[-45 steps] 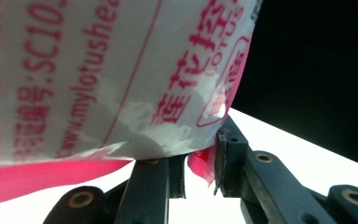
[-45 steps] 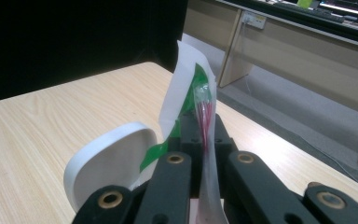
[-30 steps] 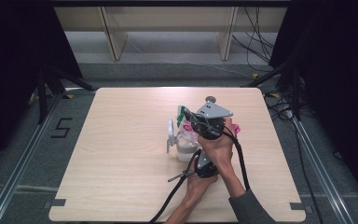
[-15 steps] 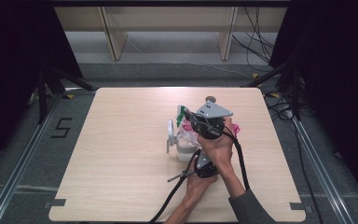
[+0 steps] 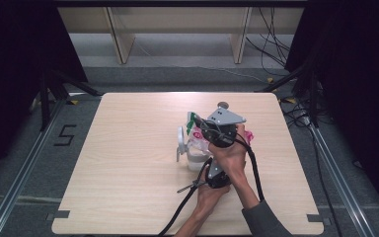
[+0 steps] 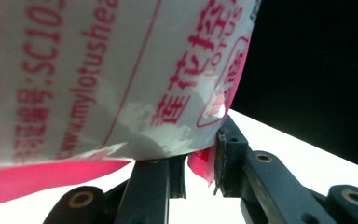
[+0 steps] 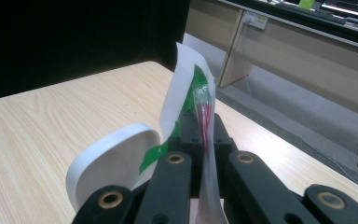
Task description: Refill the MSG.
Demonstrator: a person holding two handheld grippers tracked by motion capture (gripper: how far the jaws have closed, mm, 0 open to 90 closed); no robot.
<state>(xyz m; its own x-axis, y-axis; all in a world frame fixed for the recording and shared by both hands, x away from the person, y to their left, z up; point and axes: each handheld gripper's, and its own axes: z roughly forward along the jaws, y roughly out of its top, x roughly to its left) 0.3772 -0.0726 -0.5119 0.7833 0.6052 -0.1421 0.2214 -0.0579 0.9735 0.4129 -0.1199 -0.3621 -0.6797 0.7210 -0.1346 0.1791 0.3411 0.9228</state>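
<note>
Even overhead light on the table [image 5: 128, 163], dark surrounds, blown-out blurry close-up packet [image 6: 98, 74]

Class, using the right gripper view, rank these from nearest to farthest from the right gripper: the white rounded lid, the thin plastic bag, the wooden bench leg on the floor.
1. The thin plastic bag, pinched between the jaws of the right gripper, dead centre.
2. The white rounded lid, just to the left, on the light wooden table.
3. The wooden bench leg, far off beyond the table's edge.
</note>
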